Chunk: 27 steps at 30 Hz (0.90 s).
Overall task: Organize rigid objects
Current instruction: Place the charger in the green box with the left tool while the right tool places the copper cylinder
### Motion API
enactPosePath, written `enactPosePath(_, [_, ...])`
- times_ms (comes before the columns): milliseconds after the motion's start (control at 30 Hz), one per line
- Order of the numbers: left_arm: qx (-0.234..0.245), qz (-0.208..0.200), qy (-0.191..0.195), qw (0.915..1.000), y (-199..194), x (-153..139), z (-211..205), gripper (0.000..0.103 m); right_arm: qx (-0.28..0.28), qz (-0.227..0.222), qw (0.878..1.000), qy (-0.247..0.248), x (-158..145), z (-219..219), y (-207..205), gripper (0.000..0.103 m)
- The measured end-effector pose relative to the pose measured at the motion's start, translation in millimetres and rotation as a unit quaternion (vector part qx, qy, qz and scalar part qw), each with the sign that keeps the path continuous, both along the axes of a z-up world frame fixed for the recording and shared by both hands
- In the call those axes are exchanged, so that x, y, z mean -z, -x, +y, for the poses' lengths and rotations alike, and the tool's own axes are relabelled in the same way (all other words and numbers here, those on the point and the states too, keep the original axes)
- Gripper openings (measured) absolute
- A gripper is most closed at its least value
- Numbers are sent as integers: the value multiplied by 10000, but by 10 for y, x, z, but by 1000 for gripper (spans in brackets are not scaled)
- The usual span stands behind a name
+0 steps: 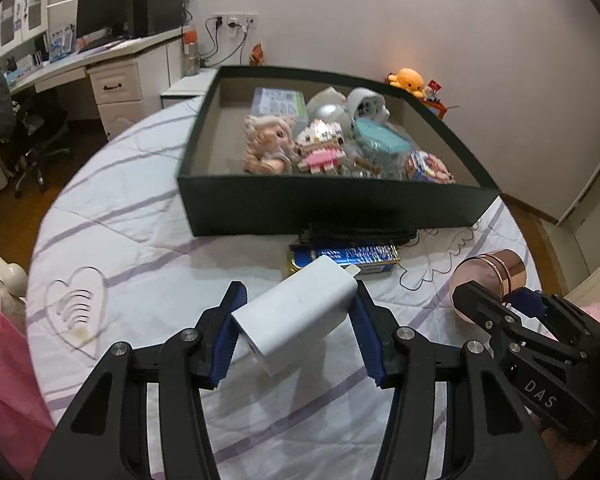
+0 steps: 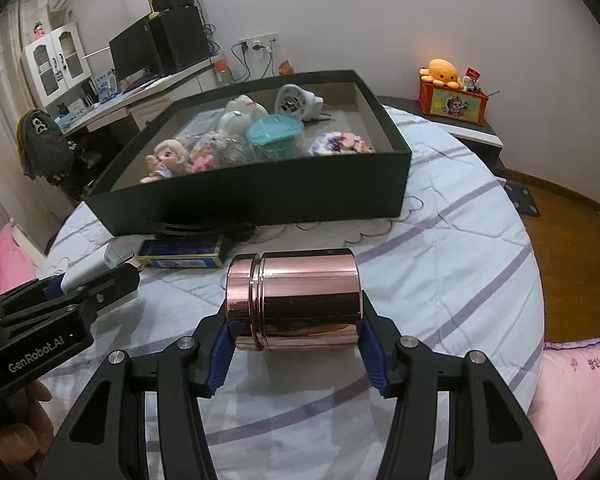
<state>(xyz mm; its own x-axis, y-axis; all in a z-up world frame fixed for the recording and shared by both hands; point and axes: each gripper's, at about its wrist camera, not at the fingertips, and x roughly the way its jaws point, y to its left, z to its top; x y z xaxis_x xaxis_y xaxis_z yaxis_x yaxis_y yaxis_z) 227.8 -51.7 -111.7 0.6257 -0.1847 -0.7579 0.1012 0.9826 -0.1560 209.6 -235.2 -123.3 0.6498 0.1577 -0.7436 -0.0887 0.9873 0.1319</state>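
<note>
My left gripper [image 1: 298,300] is shut on a white charger block [image 1: 296,320], which is held tilted just above the striped bedspread. In the right wrist view the charger [image 2: 86,270] pokes out of the left gripper [image 2: 100,280] at the left edge. My right gripper [image 2: 297,320] is shut on a shiny rose-gold canister [image 2: 300,292] lying sideways, with the pads on its two ends. The same canister [image 1: 488,276] appears at the right of the left wrist view. Ahead stands a dark green open box [image 1: 332,204] [image 2: 252,196] holding a doll [image 1: 268,144], a block figure, a teal-lidded jar [image 2: 274,136] and other toys.
A blue and gold tin [image 1: 348,258] [image 2: 180,254] and a black flat item [image 1: 360,234] lie on the bed against the box's front wall. A pink pillow [image 2: 580,392] lies at the right. A desk with a monitor [image 1: 104,12] and a chair stand beyond the bed's left edge.
</note>
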Motion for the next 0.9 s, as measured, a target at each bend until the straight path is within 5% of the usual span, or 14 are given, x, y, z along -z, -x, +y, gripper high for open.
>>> enactPosePath(267, [1, -421, 67, 9991, -30, -396, 161, 53, -233, -335, 9991, -109, -350, 153, -36, 55])
enactPosePath(567, [90, -941, -14, 9955, -515, -819, 147, 53, -408, -935, 9948, 6, -905, 238, -512, 55])
enactPosePath(900, [210, -793, -149, 9965, -1323, -683, -26, 53, -190, -669, 9976, 67, -768, 96, -1347, 55])
